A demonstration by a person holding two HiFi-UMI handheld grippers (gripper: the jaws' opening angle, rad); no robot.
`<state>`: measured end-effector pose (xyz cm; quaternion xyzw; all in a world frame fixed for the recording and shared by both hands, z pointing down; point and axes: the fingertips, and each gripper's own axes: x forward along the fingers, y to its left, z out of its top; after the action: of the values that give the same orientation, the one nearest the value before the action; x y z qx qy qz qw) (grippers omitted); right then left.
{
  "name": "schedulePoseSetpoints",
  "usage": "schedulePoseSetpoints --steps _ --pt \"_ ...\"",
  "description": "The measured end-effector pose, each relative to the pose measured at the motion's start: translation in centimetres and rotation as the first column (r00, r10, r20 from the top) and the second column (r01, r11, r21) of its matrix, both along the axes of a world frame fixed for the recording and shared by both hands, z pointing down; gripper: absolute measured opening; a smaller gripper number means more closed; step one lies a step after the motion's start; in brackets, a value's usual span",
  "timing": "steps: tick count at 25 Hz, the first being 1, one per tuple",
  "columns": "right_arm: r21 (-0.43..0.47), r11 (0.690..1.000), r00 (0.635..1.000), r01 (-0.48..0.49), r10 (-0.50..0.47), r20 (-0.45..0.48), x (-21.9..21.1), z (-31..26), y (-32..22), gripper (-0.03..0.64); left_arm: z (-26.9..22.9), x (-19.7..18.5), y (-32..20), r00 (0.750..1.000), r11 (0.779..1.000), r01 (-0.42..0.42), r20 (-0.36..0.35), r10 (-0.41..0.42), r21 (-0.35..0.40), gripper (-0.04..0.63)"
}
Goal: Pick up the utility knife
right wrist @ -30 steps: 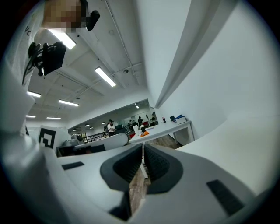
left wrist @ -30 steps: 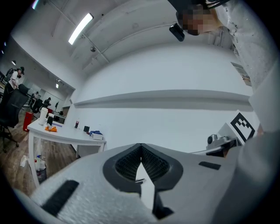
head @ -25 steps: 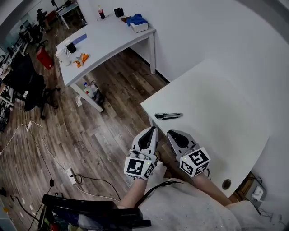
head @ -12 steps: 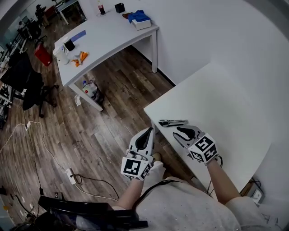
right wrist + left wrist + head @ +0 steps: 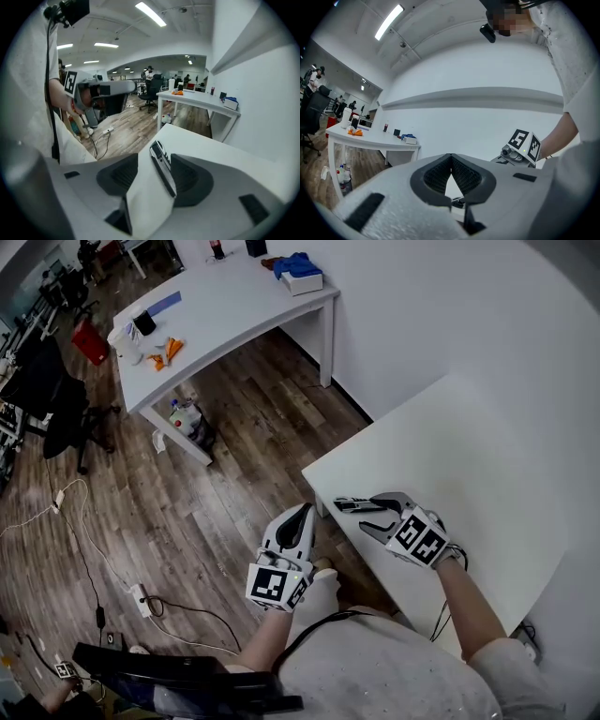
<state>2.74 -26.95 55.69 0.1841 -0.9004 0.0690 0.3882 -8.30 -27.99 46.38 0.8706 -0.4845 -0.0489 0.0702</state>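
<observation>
White table (image 5: 469, 456) beside a plain wall, viewed from above. My right gripper (image 5: 373, 512) tilts down over the table's corner with its jaws opening. The utility knife (image 5: 162, 165) lies flat on the tabletop between them, nearer one jaw and clamped by neither. My left gripper (image 5: 451, 159) points level, off the table's edge and above the wooden floor (image 5: 234, 474); its jaws are closed together on nothing. Another desk (image 5: 216, 315) stands well apart.
</observation>
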Motion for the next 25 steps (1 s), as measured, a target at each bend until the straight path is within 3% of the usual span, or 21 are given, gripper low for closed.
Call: schedulePoseSetpoints --steps 4,12,25 --pt "-0.008 0.996 0.992 0.09 -0.091 -0.091 -0.2 1.6 -0.9 0.199 1.0 0.1 -0.7 1.0 1.0 0.013 -0.01 -0.013 -0.003 0.008" --pt "-0.059 0.983 0.975 0.175 -0.181 -0.127 0.1 3.1 -2.1 0.199 4.5 0.4 -1.6 0.999 0.999 0.031 -0.027 -0.032 -0.031 0.008" --pt "-0.129 0.952 0.93 0.279 -0.301 -0.21 -0.4 5.2 -2.0 0.198 6.7 1.4 -2.5 0.999 1.0 0.012 -0.033 -0.012 -0.013 0.008"
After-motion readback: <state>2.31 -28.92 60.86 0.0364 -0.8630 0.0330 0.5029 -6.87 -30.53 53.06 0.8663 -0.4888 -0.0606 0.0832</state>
